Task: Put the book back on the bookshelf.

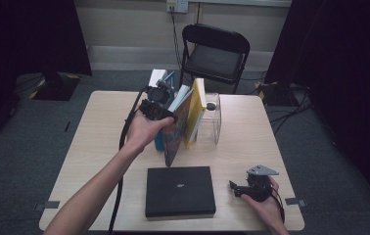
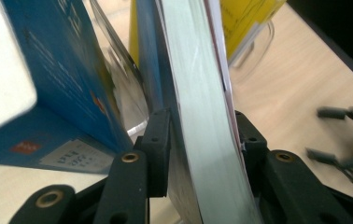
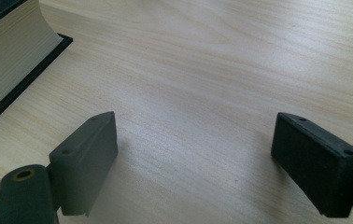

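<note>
floor: grey carpet [image 1: 21,142] | black folding chair [image 1: 216,54] (empty) | walls: dark curtains [image 1: 26,34]

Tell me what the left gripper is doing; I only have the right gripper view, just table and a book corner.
Observer: The left gripper is shut on a book, whose page edge faces its camera.
Operator: Is that book lying flat?
Observer: No, it stands tilted in a row of books, next to a blue book.
Operator: Where is my right gripper from above?
Observer: The right gripper sits open, right of the flat black book.
</note>
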`<action>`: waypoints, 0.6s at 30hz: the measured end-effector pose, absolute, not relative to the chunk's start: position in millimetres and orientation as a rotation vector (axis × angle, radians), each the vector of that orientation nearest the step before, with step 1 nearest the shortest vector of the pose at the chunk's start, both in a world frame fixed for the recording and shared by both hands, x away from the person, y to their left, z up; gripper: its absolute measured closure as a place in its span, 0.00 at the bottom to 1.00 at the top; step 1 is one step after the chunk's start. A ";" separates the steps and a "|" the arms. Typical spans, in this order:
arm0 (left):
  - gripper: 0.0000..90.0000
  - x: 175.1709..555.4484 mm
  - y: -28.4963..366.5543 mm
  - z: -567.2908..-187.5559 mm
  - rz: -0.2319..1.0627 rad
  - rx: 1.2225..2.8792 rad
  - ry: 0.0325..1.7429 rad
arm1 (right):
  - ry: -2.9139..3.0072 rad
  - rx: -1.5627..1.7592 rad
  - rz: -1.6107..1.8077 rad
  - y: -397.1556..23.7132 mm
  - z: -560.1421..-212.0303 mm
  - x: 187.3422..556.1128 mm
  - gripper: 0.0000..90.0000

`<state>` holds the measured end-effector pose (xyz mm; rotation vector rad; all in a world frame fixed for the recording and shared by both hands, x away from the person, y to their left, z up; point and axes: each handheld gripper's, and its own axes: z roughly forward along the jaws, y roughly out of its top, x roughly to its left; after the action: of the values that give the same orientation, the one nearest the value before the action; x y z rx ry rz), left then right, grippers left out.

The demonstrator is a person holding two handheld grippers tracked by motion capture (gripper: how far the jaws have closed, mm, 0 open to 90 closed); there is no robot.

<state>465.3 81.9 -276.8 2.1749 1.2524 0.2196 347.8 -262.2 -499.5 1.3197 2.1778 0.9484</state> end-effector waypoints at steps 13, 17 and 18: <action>0.72 488.1 66.7 -275.8 0.108 2.287 1.349 | 2.178 1.320 0.950 -262.0 -499.5 348.0 0.16; 0.78 486.8 69.1 -274.3 0.172 2.284 1.342 | 2.178 1.320 0.949 -261.9 -499.4 347.9 0.16; 0.81 485.8 69.9 -274.2 0.193 2.276 1.352 | 2.178 1.320 0.949 -261.9 -499.4 347.9 0.16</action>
<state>485.8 69.9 -274.2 2.2755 1.3524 0.1931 347.9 -261.9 -499.4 1.3205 2.1783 0.9493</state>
